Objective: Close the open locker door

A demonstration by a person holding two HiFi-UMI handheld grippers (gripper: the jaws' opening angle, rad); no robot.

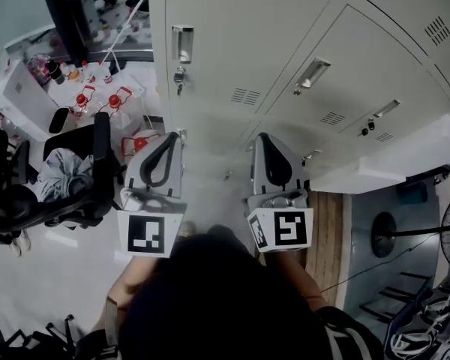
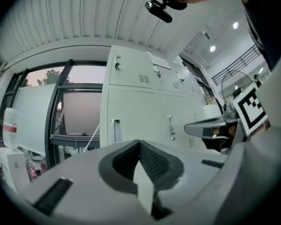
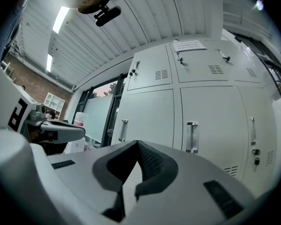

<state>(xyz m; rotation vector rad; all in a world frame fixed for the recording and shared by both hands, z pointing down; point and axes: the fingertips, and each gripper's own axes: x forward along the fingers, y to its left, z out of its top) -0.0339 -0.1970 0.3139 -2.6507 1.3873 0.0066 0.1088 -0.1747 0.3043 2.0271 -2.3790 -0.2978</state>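
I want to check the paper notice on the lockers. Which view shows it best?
The right gripper view: the notice sits nearly face-on on an upper locker door, though its print is too small to read. The left gripper view catches it smaller and sharply slanted. The head view misses it.

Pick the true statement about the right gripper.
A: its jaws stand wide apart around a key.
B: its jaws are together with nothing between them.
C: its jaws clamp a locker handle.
B: in the right gripper view, the right gripper has its jaws meeting at the tips and empty, with only the locker doors behind them.
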